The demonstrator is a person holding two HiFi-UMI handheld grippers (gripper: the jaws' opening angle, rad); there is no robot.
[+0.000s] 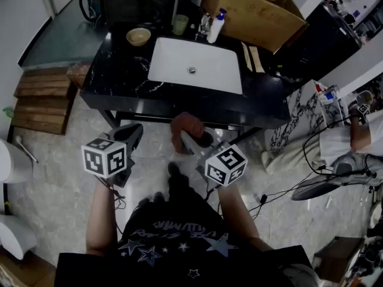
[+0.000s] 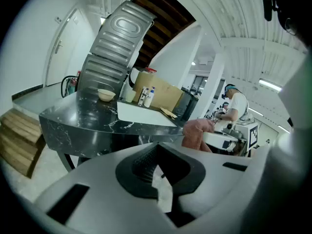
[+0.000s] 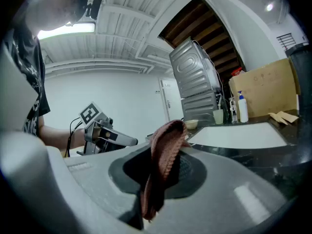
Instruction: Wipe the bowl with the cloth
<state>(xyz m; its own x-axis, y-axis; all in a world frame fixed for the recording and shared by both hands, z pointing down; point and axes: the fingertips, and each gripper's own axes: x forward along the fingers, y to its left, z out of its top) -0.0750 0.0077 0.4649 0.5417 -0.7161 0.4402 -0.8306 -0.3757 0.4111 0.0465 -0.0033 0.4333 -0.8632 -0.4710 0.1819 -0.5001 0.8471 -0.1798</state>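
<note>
Here, right tool [image 3: 157, 178] tight on cloth [image 3: 168, 141].

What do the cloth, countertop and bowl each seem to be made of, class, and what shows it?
Cloth: knitted fabric, reddish-brown, matte; ribbed loops, limp folds.
Countertop: probably polished black stone or an imitation; white veins, glossy reflections.
Bowl: unclear, perhaps ceramic or plastic; smooth, pale beige.

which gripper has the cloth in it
The right gripper: its jaws pinch the reddish-brown cloth. The left gripper is shut on nothing.
</note>
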